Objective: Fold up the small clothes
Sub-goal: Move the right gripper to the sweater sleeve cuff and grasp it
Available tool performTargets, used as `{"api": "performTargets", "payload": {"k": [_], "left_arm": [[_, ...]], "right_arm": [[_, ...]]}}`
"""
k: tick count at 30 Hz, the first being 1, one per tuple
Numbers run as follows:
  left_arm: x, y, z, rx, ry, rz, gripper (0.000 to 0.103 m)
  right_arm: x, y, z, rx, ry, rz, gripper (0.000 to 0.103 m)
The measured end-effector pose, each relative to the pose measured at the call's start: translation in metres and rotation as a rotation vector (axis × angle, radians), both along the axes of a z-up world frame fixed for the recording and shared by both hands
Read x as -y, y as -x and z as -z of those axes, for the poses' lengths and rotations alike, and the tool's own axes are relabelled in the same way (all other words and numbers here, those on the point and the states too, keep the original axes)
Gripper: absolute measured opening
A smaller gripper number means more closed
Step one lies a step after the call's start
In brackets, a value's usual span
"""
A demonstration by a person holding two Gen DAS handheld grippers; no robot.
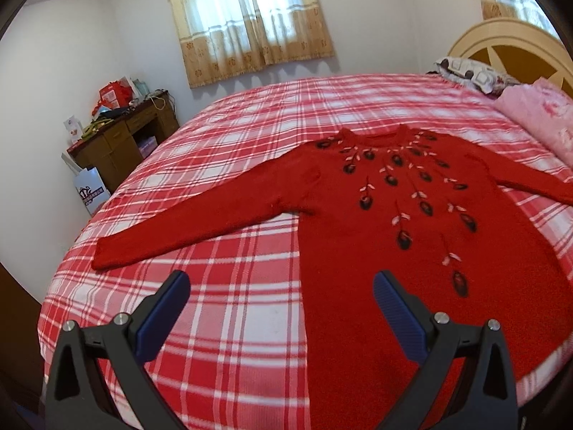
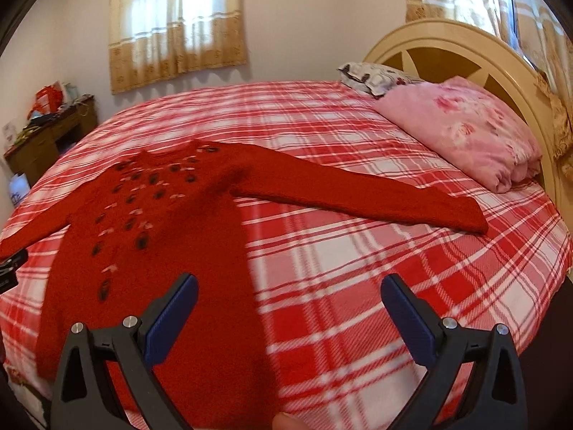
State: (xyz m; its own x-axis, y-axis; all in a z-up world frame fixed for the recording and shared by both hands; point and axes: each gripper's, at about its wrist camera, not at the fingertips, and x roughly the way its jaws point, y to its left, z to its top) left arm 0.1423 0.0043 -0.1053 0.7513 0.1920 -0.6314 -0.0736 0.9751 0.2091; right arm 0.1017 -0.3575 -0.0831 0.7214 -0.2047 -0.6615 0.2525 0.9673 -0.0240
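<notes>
A red knitted sweater (image 1: 394,215) with dark and pink embroidered motifs lies flat, front up, on the red-and-white plaid bed (image 1: 232,304), both sleeves spread out. Its left sleeve (image 1: 186,229) reaches toward the bed's left edge; the right sleeve (image 2: 358,193) points toward the pillows. My left gripper (image 1: 281,285) hovers open above the sweater's lower left hem edge, holding nothing. My right gripper (image 2: 290,288) hovers open above the sweater's (image 2: 154,233) lower right side, also holding nothing. The other gripper's tip (image 2: 10,265) shows at the right wrist view's left edge.
A pink floral pillow (image 2: 462,129) and a patterned pillow (image 2: 372,77) lie by the cream headboard (image 2: 447,46). A cluttered brown desk (image 1: 121,136) and a white bag (image 1: 91,190) stand left of the bed. Curtained windows are behind. A fingertip (image 2: 286,421) shows at the bottom edge.
</notes>
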Motion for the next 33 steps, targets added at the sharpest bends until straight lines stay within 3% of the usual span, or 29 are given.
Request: {"api": "performTargets", "payload": {"k": [14,19,28,33], "left_arm": [[0.016,-0.071,0.026,-0.073,-0.051,0.002,0.103],[0.022,-0.094,0.038,-0.110,-0.055,0.007,0.103],[0.021,-0.116,0.052,-0.152,-0.049,0.004,0.103],[0.014,-0.114,0.059,-0.153,-0.003,-0.006,0.103]], "right_arm": [[0.134,-0.049,0.021,-0.106,-0.032,0.246,0.102],[0.181,-0.047,0.023,-0.118,-0.144,0.333,0.102],[0.218,-0.047,0.019,-0.127,-0.157,0.404,0.102],[0.234,-0.054,0.025,-0.154,-0.180,0.423,0.090]]}}
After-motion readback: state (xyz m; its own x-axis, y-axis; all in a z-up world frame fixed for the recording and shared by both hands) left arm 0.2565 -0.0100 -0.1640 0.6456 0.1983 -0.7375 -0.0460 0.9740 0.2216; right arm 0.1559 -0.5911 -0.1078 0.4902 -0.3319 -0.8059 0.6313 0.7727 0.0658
